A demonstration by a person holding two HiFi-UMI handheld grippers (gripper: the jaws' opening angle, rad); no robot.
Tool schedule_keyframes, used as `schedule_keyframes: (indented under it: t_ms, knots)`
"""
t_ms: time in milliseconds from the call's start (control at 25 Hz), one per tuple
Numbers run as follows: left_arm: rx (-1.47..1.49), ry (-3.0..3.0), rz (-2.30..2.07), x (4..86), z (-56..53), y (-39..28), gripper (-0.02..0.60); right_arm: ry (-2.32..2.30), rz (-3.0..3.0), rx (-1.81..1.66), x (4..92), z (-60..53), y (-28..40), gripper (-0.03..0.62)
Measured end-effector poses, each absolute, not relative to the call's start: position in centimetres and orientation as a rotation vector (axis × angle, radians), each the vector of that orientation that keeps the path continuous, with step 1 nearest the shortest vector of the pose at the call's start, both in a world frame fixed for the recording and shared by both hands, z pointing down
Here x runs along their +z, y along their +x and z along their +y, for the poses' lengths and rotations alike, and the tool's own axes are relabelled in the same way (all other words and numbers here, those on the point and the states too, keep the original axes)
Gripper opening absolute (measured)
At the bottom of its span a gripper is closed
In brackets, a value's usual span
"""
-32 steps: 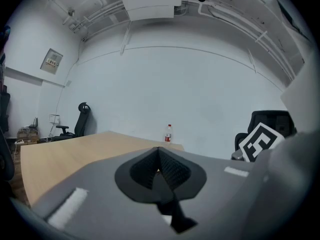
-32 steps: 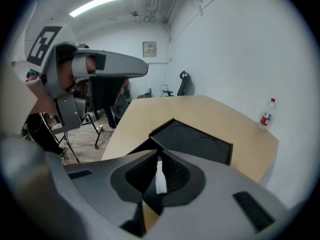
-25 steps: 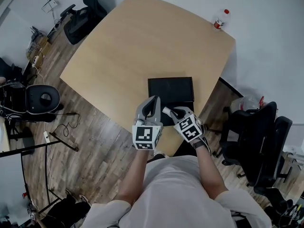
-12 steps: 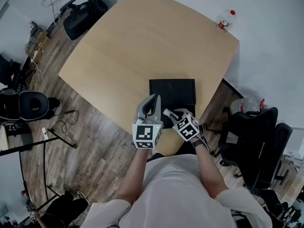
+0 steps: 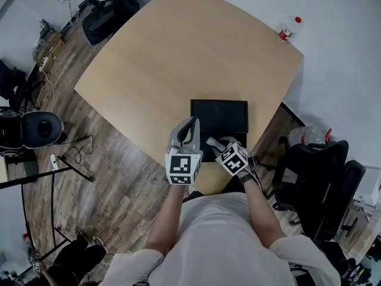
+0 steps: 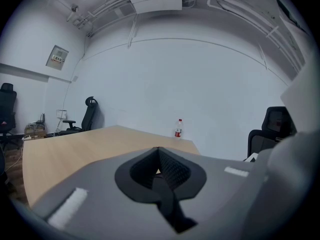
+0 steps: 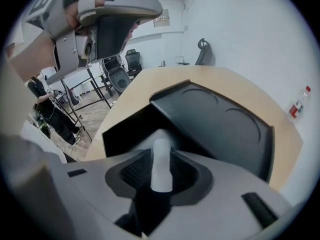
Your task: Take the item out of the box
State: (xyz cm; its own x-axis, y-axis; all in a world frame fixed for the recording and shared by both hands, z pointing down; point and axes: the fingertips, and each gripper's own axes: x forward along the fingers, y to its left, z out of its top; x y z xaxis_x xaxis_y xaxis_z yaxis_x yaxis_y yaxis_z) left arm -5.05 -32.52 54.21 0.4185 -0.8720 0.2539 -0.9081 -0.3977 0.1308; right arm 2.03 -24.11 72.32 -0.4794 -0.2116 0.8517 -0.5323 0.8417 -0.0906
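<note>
bright even light, fisheye-warped edges

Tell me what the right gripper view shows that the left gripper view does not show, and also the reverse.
Only the right gripper view: the black box and a white item between the opening jaws of the right gripper. Only the left gripper view: the left gripper with its jaws together and empty, a wall panel, ceiling pipes. Both: the wooden table, the red-labelled bottle, a black office chair.
</note>
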Motion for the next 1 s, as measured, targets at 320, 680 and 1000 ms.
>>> schedule_keyframes:
  t_ms: [320, 680, 1000]
  knots:
    - [0.180, 2.397, -1.557, 54.6, -32.6, -6.3, 0.008, 0.523, -2.053, 0.445, 73.8, -24.2, 1.4, 0.170]
    - [0.169, 2.386, -1.564, 54.2, -32.9, -7.1, 0.008, 0.499, -1.991, 0.416, 75.5, -24.5, 1.2, 0.181]
    - [0.162, 2.372, -1.567, 54.5, -32.7, -7.4, 0.008, 0.519, -1.952, 0.375, 76.2, -24.6, 1.5, 0.181]
